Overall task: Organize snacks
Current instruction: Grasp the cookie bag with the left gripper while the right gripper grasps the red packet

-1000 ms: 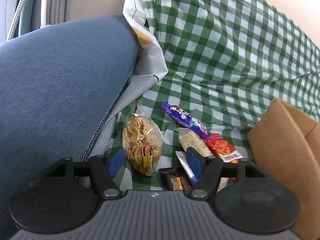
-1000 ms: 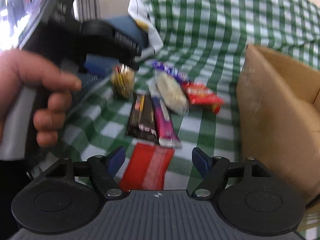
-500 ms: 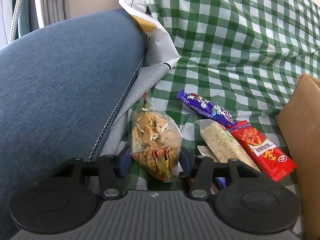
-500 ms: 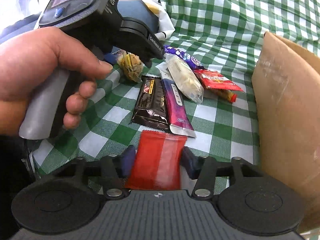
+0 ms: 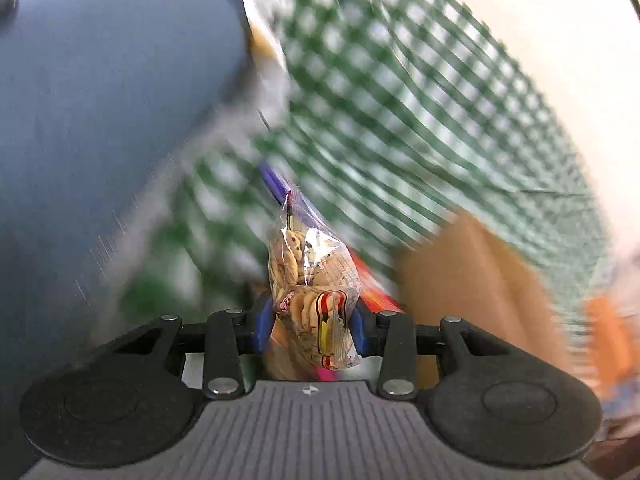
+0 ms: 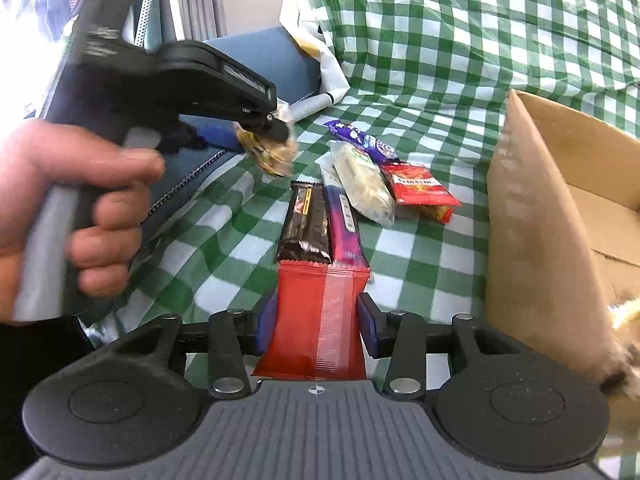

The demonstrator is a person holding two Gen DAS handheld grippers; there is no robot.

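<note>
My left gripper (image 5: 309, 328) is shut on a clear bag of small cookies (image 5: 312, 280) and holds it lifted above the green checked cloth (image 5: 400, 120); that view is blurred by motion. In the right wrist view the left gripper (image 6: 268, 140) shows at the upper left with the cookie bag (image 6: 272, 154) in it. My right gripper (image 6: 318, 326) is shut on a red snack packet (image 6: 320, 316). A brown bar (image 6: 306, 224), a purple bar (image 6: 346, 224), a white packet (image 6: 362, 178), a red packet (image 6: 420, 188) and a purple wrapper (image 6: 362, 140) lie on the cloth.
An open cardboard box (image 6: 552, 216) stands at the right, also blurred in the left wrist view (image 5: 480, 280). A blue denim cushion (image 5: 100, 120) lies at the left. A white plastic bag (image 6: 316, 40) sits at the back.
My left gripper has lifted the cookie bag off the cloth and swings right toward the box. My right gripper has shut on the red packet and raised it slightly.
</note>
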